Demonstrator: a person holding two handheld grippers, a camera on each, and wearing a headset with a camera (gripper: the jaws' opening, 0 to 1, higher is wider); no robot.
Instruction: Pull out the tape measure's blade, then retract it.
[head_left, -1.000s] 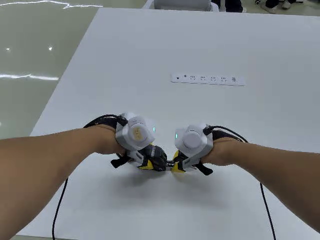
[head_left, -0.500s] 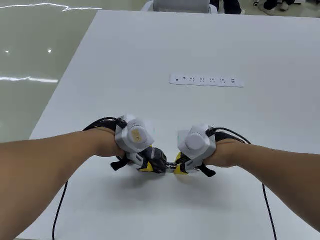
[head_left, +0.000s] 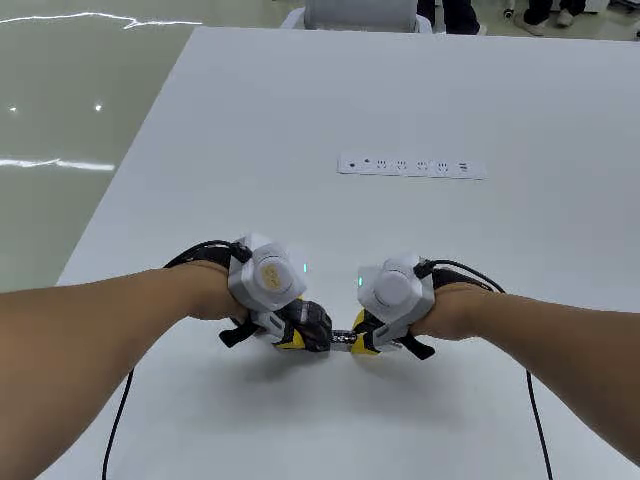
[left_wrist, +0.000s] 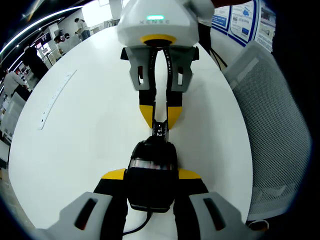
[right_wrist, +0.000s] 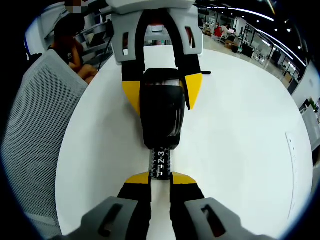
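A black tape measure (head_left: 312, 324) (left_wrist: 152, 170) (right_wrist: 161, 116) is held low over the white table (head_left: 300, 120). My left gripper (head_left: 297, 336) (left_wrist: 152, 175) is shut on its case, yellow fingertips (right_wrist: 131, 95) on both sides. A short length of blade (head_left: 342, 338) (left_wrist: 159, 131) (right_wrist: 161, 163) with black numbers sticks out of the case. My right gripper (head_left: 360, 343) (right_wrist: 161, 178) is shut on the blade's end, facing the left one. In the left gripper view the right gripper's fingertips (left_wrist: 146, 113) pinch the blade.
A white power strip (head_left: 410, 166) lies farther back on the table. Black cables (head_left: 122, 400) trail from both grippers. The table's left edge drops to a glossy floor (head_left: 60, 110). A grey mesh chair (left_wrist: 272, 130) (right_wrist: 40, 115) stands close by.
The two grippers have drawn slightly apart and a short stretch of blade now shows between them. The head camera has tilted a little.
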